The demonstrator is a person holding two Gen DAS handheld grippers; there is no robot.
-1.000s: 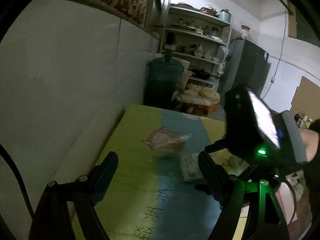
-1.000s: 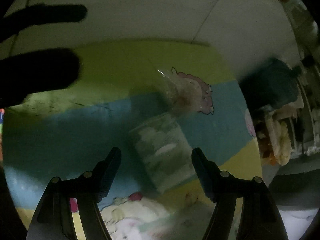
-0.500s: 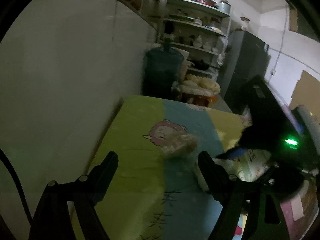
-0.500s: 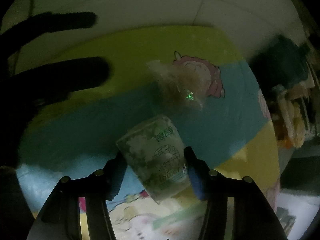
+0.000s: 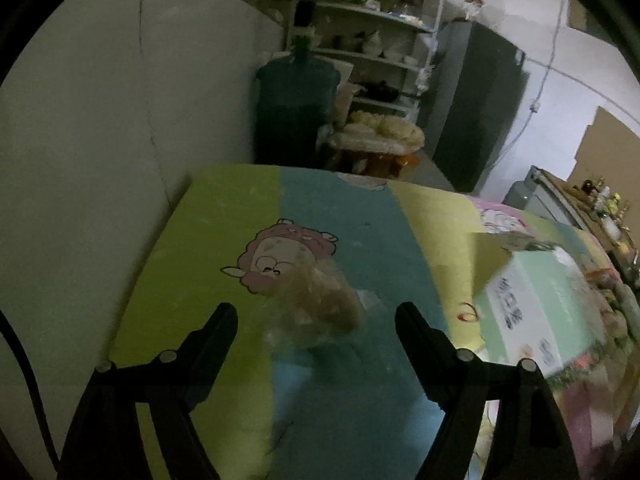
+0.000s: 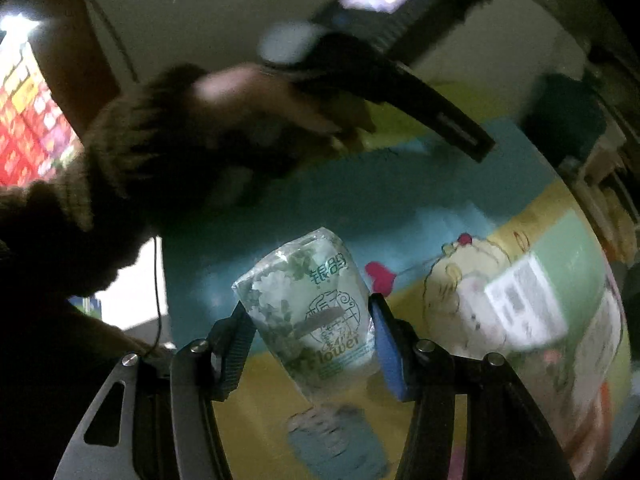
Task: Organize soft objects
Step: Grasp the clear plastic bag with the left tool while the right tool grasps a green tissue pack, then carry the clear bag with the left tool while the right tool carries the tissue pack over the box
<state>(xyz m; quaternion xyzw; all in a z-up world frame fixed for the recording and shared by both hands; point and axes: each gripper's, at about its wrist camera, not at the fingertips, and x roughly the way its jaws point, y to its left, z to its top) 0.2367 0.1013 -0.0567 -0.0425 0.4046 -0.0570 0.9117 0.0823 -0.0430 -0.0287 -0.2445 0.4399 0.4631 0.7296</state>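
Apparently right gripper (image 6: 310,330) jaws clamp the tissue pack (image 6: 310,308) above the mat (image 6: 400,204)

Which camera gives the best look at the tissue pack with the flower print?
The right wrist view: the tissue pack sits centred between the right hand-held gripper pads, gripped, label readable. The left wrist view does not show it at all.

On the cartoon-print table (image 5: 224,240), the clear plastic bag of pale soft pieces (image 5: 316,304) lies centrally, the pale green printed carton (image 5: 536,304) to its right, the large dark water jug (image 5: 296,108) behind the table.
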